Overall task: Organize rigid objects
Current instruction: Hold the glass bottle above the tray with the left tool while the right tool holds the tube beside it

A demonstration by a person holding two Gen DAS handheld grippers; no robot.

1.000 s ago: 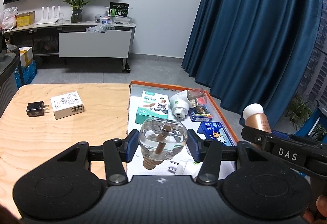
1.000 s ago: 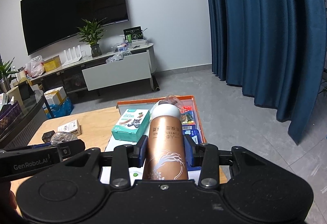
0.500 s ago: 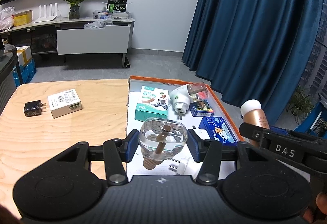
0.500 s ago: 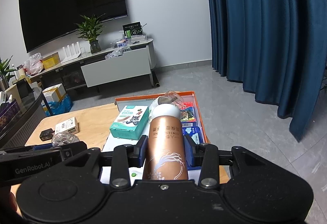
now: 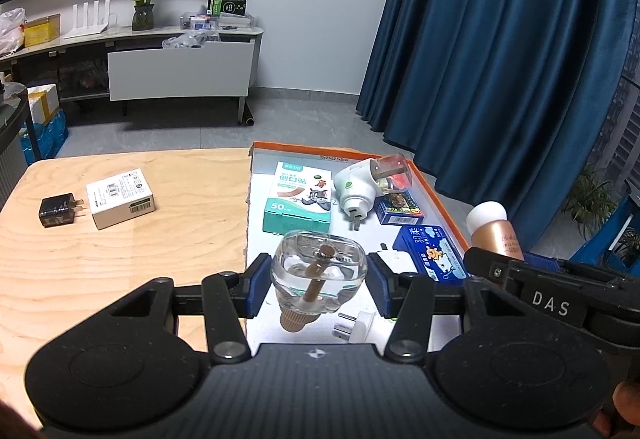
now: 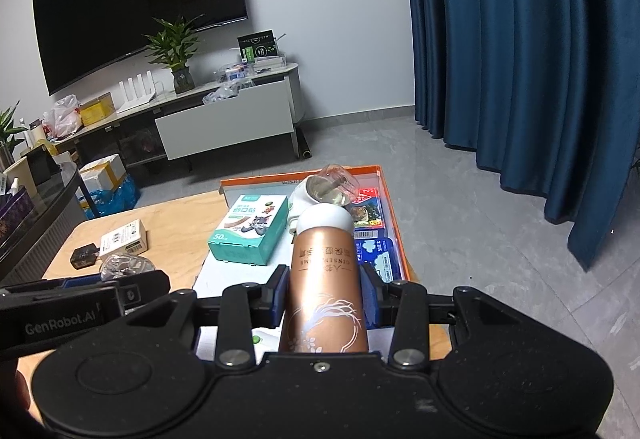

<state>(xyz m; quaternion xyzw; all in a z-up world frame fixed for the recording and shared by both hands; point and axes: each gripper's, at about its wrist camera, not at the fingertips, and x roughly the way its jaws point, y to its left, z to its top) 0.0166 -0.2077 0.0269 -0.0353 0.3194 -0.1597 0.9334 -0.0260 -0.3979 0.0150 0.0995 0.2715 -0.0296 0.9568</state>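
The left gripper (image 5: 318,285) pinches a clear refill bottle (image 5: 318,275) between its blue pads, wick cap turned back toward the handle, so the bottle's long axis runs along the fingers. The right gripper (image 6: 324,299) pinches a copper bottle (image 6: 324,287) low on its body; that bottle's long axis also runs forward along the fingers, white cap leading.

Both loads hang over the near end of the orange tray (image 5: 440,199), which lies ahead of and below both grippers. In it, ahead of the left gripper, sit a teal box (image 5: 298,199) and a white plug-in (image 5: 356,191); two blue boxes (image 5: 428,251) lie ahead to its right, under the right gripper's nose. The bare white floor of the tray shows just under the left pads.

The coming move likely turns on this: free tray space lies straight down and slightly ahead of the left gripper, which seems the nearer to it. Both grippers tilt moderately downward, side by side, the right one just beside the left's right finger.

A charger (image 5: 58,209) and white box (image 5: 120,197) lie on the table (image 5: 120,279) well left, outside the tray.
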